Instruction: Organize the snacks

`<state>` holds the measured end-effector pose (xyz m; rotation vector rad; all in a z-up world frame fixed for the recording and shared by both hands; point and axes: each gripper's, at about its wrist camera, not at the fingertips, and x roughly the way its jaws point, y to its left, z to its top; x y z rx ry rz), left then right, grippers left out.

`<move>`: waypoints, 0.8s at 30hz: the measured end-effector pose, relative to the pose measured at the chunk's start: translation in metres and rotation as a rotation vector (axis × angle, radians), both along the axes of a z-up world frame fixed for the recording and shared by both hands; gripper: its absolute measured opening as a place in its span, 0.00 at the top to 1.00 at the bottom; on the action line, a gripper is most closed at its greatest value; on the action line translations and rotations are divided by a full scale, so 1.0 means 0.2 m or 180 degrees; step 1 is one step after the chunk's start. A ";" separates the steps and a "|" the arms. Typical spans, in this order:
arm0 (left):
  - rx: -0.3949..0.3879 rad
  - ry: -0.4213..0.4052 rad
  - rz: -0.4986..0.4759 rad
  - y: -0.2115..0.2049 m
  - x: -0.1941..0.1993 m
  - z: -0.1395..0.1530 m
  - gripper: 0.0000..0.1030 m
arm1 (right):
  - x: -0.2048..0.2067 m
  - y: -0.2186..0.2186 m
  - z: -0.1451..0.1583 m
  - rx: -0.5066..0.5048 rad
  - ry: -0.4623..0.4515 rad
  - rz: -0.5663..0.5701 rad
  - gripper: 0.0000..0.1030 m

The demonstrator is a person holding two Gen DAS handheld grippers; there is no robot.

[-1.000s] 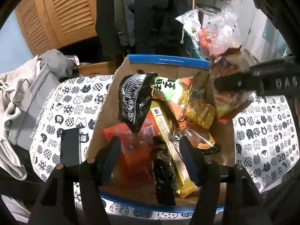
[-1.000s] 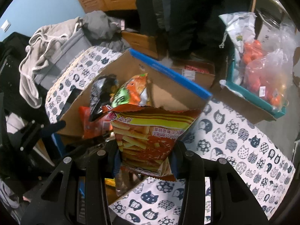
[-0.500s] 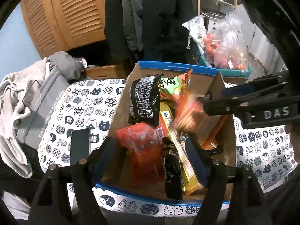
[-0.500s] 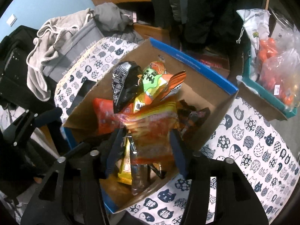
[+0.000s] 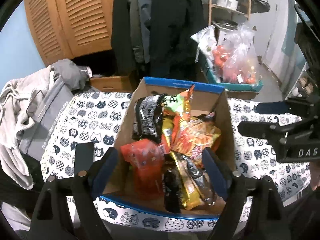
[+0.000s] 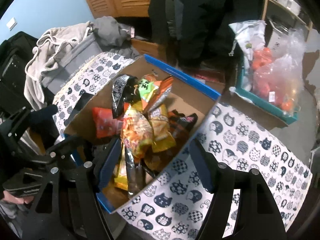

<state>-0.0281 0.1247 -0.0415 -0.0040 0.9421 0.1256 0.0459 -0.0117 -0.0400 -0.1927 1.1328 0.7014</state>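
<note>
A cardboard box with a blue rim (image 5: 180, 85) (image 6: 180, 73) stands on a cat-print cloth and holds several snack packs. An orange fries bag (image 5: 197, 138) (image 6: 138, 132) lies on top of the pile, beside a black pack (image 5: 147, 118) (image 6: 120, 92), a green-and-orange pack (image 5: 176, 104) (image 6: 148, 88) and a red pack (image 5: 142, 156) (image 6: 104, 124). My left gripper (image 5: 160, 170) is open and empty over the box's near edge. My right gripper (image 6: 156, 166) is open and empty above the box's right corner; it also shows at the right of the left wrist view (image 5: 266, 120).
A teal tray (image 5: 236, 84) (image 6: 266, 104) with plastic bags of orange items sits behind the box on the right. Grey clothes on a grey bag (image 5: 34, 108) (image 6: 66, 40) lie to the left. Dark coats and louvred wooden doors (image 5: 76, 16) stand behind.
My right gripper carried the orange fries bag down into the box, opened and let go of it, then drew back to the right. The bag now lies on the pile.
</note>
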 end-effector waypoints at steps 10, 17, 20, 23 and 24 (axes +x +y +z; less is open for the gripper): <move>0.0105 -0.0129 -0.0132 -0.11 -0.01 0.08 0.08 | -0.08 -0.18 0.11 -0.0010 -0.0351 -0.0192 0.30; 0.0121 -0.0118 -0.0154 -0.15 -0.02 0.09 0.08 | -0.11 -0.25 0.14 -0.0048 -0.0476 -0.0259 0.30; 0.0146 -0.0126 -0.0153 -0.17 -0.02 0.10 0.08 | -0.12 -0.28 0.15 -0.0039 -0.0505 -0.0289 0.30; 0.0139 -0.0144 -0.0163 -0.17 -0.01 0.10 0.08 | -0.12 -0.31 0.15 -0.0040 -0.0541 -0.0311 0.30; 0.0140 -0.0152 -0.0164 -0.18 -0.02 0.10 0.08 | -0.13 -0.32 0.16 -0.0040 -0.0544 -0.0317 0.30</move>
